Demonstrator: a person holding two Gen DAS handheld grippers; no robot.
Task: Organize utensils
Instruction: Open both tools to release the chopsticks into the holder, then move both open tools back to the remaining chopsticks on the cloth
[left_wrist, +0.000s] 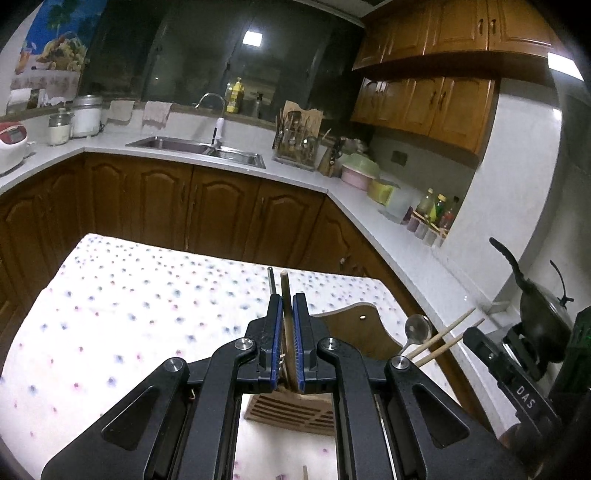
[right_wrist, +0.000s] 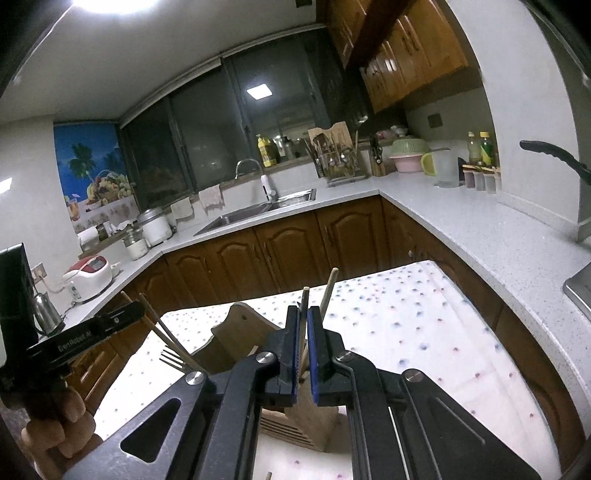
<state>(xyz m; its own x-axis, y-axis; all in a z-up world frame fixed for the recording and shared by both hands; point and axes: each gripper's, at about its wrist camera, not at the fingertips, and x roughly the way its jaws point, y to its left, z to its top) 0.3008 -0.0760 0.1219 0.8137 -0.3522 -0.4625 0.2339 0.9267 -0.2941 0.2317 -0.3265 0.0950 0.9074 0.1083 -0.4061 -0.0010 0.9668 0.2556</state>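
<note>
the wooden utensil holder (left_wrist: 291, 408) is standing on the table, which is wearing a white dotted cloth (left_wrist: 129, 314), near the cloth's right edge as the left wrist view is showing it. both grippers are hanging just above the holder, side by side.

the left gripper (left_wrist: 287, 314) is keeping its jaws narrow and is pinching a wooden chopstick (left_wrist: 284, 291) between the blue pads. the long axis of this chopstick is running along the fingers, and its free end is pointing forward and away, toward the far edge of the table; the lower part is going down to the holder. a thin dark metal handle (left_wrist: 270, 278) is rising just to the left of it, outside the jaws, and i cannot tell which utensil it belongs to.

the right gripper (right_wrist: 304, 317) is also nearly closed and is gripping a thin utensil (right_wrist: 305, 295) whose tip is showing above the pads; its kind is not clear to me. it is pointing the same way, forward along the fingers. one more wooden stick (right_wrist: 328, 291) is leaning just right of the jaws, not held.

in the right wrist view a fork (right_wrist: 173, 358) and a pair of chopsticks (right_wrist: 162, 328) are standing out beside the left gripper's body, where a hand (right_wrist: 59, 424) is holding it. the left wrist view is showing a spoon (left_wrist: 417, 328) and two chopsticks (left_wrist: 447, 332) near the right gripper.

in my judgement the task is somewhere in the middle: several utensils are already at the holder, two are being lowered in and not yet released. at the near edge a small wooden end (left_wrist: 305, 472) is still lying on the cloth.
</note>
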